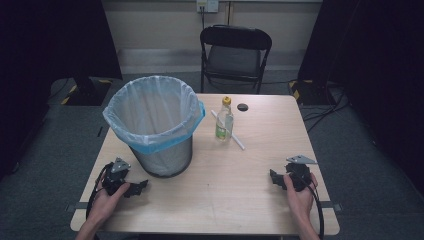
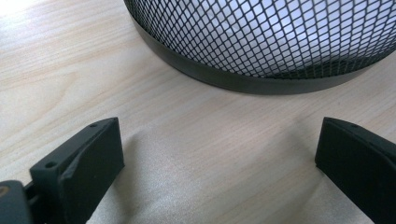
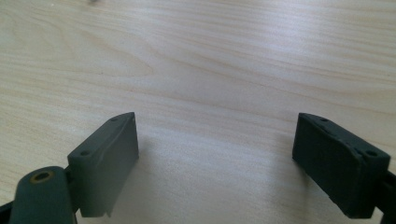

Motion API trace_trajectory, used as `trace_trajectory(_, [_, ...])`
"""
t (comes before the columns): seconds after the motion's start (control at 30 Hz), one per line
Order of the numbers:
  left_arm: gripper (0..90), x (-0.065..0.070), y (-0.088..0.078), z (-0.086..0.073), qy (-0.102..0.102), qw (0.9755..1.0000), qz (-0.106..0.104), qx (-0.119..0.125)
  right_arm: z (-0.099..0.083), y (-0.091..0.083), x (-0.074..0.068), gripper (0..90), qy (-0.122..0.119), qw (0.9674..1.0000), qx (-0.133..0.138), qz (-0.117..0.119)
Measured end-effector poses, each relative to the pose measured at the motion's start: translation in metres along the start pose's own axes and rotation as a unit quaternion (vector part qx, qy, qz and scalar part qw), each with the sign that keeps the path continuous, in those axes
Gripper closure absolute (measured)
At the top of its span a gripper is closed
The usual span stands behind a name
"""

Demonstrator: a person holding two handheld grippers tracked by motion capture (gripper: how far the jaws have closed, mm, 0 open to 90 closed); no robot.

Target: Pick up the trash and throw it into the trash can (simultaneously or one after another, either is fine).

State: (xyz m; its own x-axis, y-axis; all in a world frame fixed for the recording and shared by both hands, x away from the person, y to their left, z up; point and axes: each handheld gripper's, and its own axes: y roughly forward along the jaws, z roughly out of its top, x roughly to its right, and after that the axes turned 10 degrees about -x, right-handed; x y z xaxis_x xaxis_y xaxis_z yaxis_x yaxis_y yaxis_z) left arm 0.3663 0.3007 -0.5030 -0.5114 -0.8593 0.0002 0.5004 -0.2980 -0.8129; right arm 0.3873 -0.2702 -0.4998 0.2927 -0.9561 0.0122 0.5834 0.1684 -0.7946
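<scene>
A black mesh waste bin [image 1: 159,131] lined with a pale blue bag stands on the left half of the wooden table [image 1: 235,200]. Its mesh wall [image 2: 261,37] rises just beyond my left gripper [image 2: 219,158], whose jaws stand wide apart with bare wood between them. In the high view the left gripper [image 1: 142,186] rests near the table's front left, by the bin's base. My right gripper [image 1: 272,176] rests near the front right, and its jaws [image 3: 217,163] stand open over bare wood. A small clear bottle [image 1: 224,120] with a yellow cap stands right of the bin. A white straw [image 1: 230,131] lies beside it.
A dark round hole [image 1: 242,107] sits in the table top near the far edge. A black folding chair [image 1: 235,52] stands behind the table. Cables [image 1: 325,107] lie on the grey floor at the right.
</scene>
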Motion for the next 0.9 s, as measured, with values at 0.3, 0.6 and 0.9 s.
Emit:
trace_trajectory(0.3, [0.4, 0.0, 0.0, 0.0, -0.002, 1.0, -0.002, 0.0, 0.0, 0.0, 0.0, 13.5, 0.0, 1.0, 0.0, 0.0])
trace_trajectory(0.6, [0.1, -0.001, 0.0, 0.0, 0.0, 1.0, -0.005, -0.001, 0.001, -0.001, 0.0, 14.8, -0.002, 1.0, -0.005, -0.002])
trace_trajectory(0.9, [0.0, -0.001, 0.001, 0.001, 0.001, 1.0, -0.003, -0.002, 0.004, -0.01, 0.0, 17.8, -0.002, 1.0, -0.005, 0.008])
